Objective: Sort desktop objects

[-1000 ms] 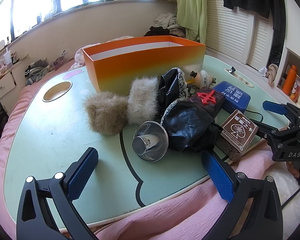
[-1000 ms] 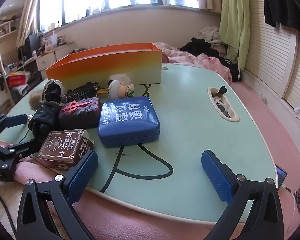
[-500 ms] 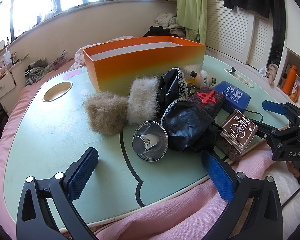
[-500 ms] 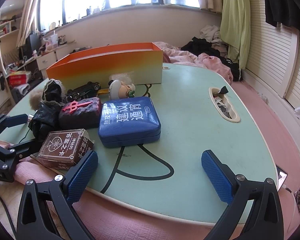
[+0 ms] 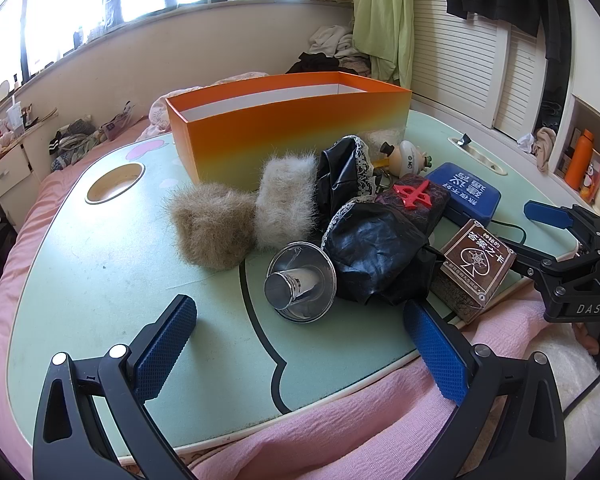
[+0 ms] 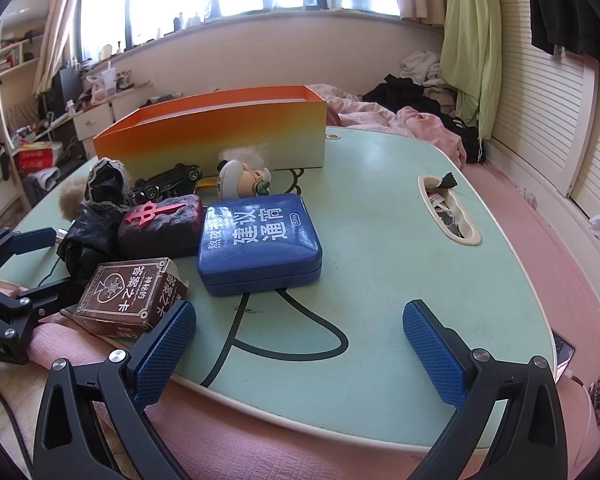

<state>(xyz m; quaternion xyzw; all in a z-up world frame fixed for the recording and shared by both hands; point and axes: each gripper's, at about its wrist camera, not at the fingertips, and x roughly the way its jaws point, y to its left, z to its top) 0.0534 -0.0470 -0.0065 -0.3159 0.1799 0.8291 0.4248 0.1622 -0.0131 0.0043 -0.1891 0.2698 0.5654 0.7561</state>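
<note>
Both claws, left claw (image 5: 300, 344) and right claw (image 6: 300, 350), wide apart, empty; fuzzy tufts (image 5: 208, 232), shiny metal cone (image 5: 300, 284).

A pale green lap table (image 5: 100, 280) with a black line drawing on its top rests on pink bedding (image 5: 340, 432). On it, toward the far side, stands an open orange box (image 5: 288, 128). Nearer lie a brown fur tuft (image 5: 210, 228) touching a grey-white one (image 5: 286, 204), a shiny metal funnel (image 5: 300, 282) on its wide mouth, crumpled black lace-trimmed fabric (image 5: 372, 248), a dark block with a red character (image 6: 162, 224), a blue case (image 6: 258, 242), a brown card box (image 6: 130, 294) (overhanging the near edge), a toy car (image 6: 168, 182) and a small round figurine (image 6: 242, 180). A recessed slot (image 6: 450, 212) holds what may be wrappers.
</note>
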